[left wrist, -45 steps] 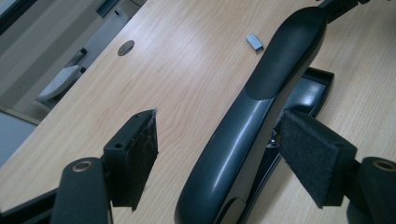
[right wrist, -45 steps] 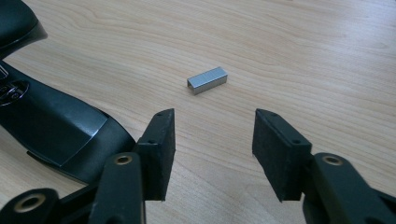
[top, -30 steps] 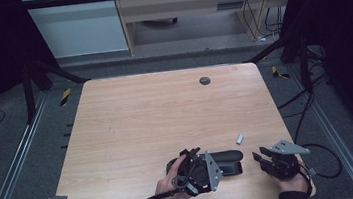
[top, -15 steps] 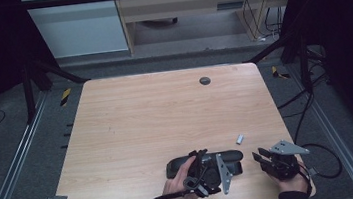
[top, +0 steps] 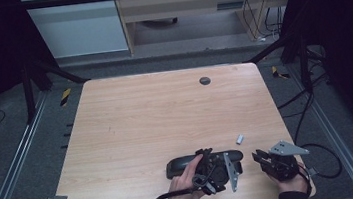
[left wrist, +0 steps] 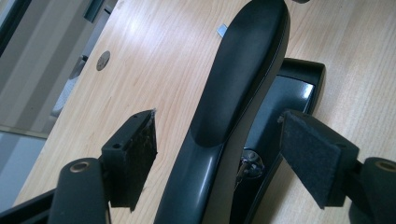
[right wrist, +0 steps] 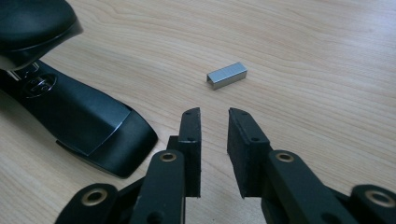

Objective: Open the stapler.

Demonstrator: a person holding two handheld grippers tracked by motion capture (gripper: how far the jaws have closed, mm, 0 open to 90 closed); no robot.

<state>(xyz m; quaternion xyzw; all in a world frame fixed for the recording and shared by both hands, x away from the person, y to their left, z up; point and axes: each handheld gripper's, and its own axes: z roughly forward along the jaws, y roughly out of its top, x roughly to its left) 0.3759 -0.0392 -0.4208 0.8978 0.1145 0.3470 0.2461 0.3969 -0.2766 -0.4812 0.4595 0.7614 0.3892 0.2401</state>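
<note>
Stapler (left wrist: 238, 84) shows no legible brand or label.

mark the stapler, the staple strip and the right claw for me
stapler (left wrist: 243, 70), left gripper view, on the black top arm.
staple strip (right wrist: 227, 75), right gripper view, on the side of the small metal block.
right claw (right wrist: 215, 119), right gripper view, in the gap midway between its two fingertips.
</note>
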